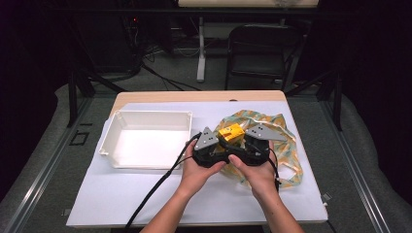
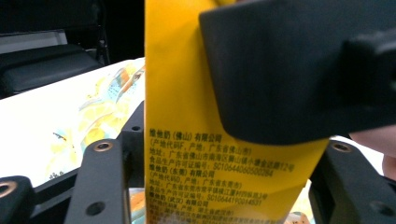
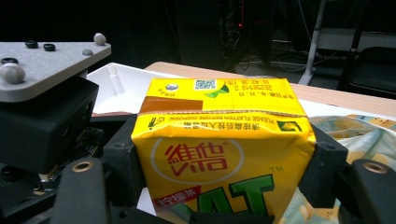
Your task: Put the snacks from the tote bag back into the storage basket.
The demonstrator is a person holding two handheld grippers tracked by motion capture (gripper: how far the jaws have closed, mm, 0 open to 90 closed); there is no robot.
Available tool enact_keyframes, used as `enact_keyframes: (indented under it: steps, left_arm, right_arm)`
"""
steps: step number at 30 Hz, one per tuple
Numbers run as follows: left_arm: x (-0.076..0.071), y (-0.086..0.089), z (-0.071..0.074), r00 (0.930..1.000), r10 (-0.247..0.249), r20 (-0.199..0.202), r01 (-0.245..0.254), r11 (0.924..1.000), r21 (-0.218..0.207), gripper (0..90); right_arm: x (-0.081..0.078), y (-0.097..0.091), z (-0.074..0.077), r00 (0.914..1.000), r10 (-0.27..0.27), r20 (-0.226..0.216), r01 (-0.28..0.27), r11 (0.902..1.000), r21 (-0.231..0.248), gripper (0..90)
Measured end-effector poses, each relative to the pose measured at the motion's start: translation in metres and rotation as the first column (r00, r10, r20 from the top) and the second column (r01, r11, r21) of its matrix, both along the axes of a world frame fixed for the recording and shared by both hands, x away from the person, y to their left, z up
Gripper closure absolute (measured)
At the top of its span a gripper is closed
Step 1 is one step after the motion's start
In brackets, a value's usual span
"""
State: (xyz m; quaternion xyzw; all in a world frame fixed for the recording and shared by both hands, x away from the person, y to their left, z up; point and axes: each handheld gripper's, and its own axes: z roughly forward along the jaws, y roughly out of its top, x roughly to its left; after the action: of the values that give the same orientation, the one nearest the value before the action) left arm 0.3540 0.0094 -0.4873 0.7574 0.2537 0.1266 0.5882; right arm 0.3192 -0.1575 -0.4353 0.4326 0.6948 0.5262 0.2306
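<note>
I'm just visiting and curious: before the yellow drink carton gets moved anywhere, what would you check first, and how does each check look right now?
1. Right tool has the drink carton between its jaws: ok; in its own view they press both sides.
2. Left tool also grips the carton: cannot tell; the carton stands between its jaws, but contact isn't clear.
3. Carton undamaged: ok, no dents or leaks on the faces shown.
4. White tray free to take it: ok, nothing lies in it.
5. Patterned bag out of the way: not ok, it lies right under and around both tools.
6. Cable clear of the tray: ok, it trails toward the person.
</note>
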Motion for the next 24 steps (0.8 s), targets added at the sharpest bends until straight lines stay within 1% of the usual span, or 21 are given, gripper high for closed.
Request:
enact_keyframes:
  steps: [1, 2, 3, 4, 5, 6, 9, 10, 11, 12, 14, 15, 17, 18, 19, 20, 21, 24]
  left_arm:
    - [0.001, 0.001, 0.0, 0.9999, -0.01, -0.01, 0.01, 1.0, -0.002, 44.9]
    - [0.001, 0.002, 0.0, 0.9996, -0.021, -0.018, 0.021, 0.9997, -0.008, 48.0]
    - [0.001, 0.003, 0.0, 0.9993, -0.028, -0.023, 0.028, 0.9995, -0.012, 48.0]
    - [0.0, 0.004, 0.0, 0.9994, -0.026, -0.022, 0.026, 0.9996, -0.008, 48.7]
    - [0.0, 0.004, 0.0, 0.9993, -0.03, -0.023, 0.029, 0.9995, -0.014, 49.8]
    - [0.0, 0.005, 0.0, 0.9995, -0.023, -0.022, 0.023, 0.9997, -0.013, 49.8]
    - [-0.001, 0.006, 0.0, 0.9991, -0.022, -0.036, 0.022, 0.9995, -0.024, 50.8]
    - [-0.001, 0.006, 0.0, 0.9992, 0.004, -0.04, -0.005, 0.9998, -0.02, 50.9]
    - [0.0, 0.008, 0.0, 0.9987, -0.017, -0.048, 0.016, 0.9996, -0.025, 51.0]
    - [0.001, 0.009, -0.001, 0.9982, -0.011, -0.06, 0.009, 0.9995, -0.032, 51.1]
    - [0.002, 0.014, 0.0, 0.9967, -0.012, -0.081, 0.007, 0.9983, -0.058, 51.2]
    - [0.003, 0.016, 0.002, 0.9968, -0.01, -0.08, 0.005, 0.998, -0.062, 51.1]
    - [0.003, 0.021, 0.005, 0.9971, 0.001, -0.077, -0.005, 0.9987, -0.05, 51.1]
    - [0.004, 0.023, 0.006, 0.9967, 0.017, -0.079, -0.021, 0.9987, -0.046, 51.1]
    - [0.005, 0.026, 0.007, 0.9964, 0.023, -0.082, -0.026, 0.9987, -0.043, 51.1]
    - [0.006, 0.028, 0.007, 0.996, 0.031, -0.084, -0.035, 0.9983, -0.047, 51.1]
    - [0.007, 0.031, 0.007, 0.9955, 0.044, -0.084, -0.048, 0.998, -0.042, 51.1]
    - [0.008, 0.04, 0.007, 0.9951, 0.06, -0.079, -0.063, 0.9971, -0.041, 51.1]
  right_arm:
    - [0.0, 0.0, 0.0, 1.0, 0.0, 0.0, 0.0, 1.0, 0.0, 29.4]
    - [0.001, -0.001, -0.001, 1.0, 0.006, -0.006, -0.006, 0.9999, 0.013, 29.1]
    - [0.001, -0.001, -0.001, 1.0, 0.006, -0.006, -0.006, 0.9999, 0.013, 29.1]
    - [0.002, -0.002, -0.001, 0.9999, 0.012, -0.01, -0.012, 0.9996, 0.024, 28.8]
    - [0.003, -0.003, 0.0, 0.9996, 0.022, -0.02, -0.021, 0.9992, 0.033, 28.1]
    - [0.003, -0.003, 0.0, 0.9996, 0.022, -0.02, -0.021, 0.9992, 0.033, 28.1]
    - [0.002, -0.001, 0.0, 0.9997, 0.024, -0.001, -0.024, 0.9994, 0.024, 26.8]
    - [0.002, -0.001, 0.0, 0.9996, 0.027, 0.003, -0.027, 0.9991, 0.032, 25.0]
    - [0.001, -0.002, 0.002, 0.9996, 0.028, 0.003, -0.028, 0.9985, 0.046, 23.1]
    - [-0.001, -0.004, 0.005, 0.9995, 0.03, 0.005, -0.031, 0.9974, 0.065, 20.5]
    - [-0.002, -0.005, 0.007, 0.9993, 0.037, 0.008, -0.037, 0.9972, 0.065, 19.6]
    - [-0.004, -0.006, 0.008, 0.9993, 0.036, 0.013, -0.037, 0.997, 0.068, 19.1]
    - [-0.006, -0.008, 0.009, 0.9991, 0.038, 0.02, -0.04, 0.9965, 0.074, 17.6]
    - [-0.007, -0.009, 0.01, 0.9989, 0.042, 0.021, -0.044, 0.9957, 0.081, 17.3]
    - [-0.008, -0.012, 0.011, 0.9985, 0.047, 0.027, -0.049, 0.9941, 0.097, 16.4]
    - [-0.008, -0.012, 0.011, 0.9985, 0.047, 0.027, -0.049, 0.9941, 0.097, 16.4]
    - [-0.009, -0.013, 0.012, 0.9984, 0.048, 0.03, -0.051, 0.9934, 0.103, 16.0]
    - [-0.011, -0.016, 0.013, 0.9983, 0.043, 0.038, -0.047, 0.9935, 0.103, 15.8]
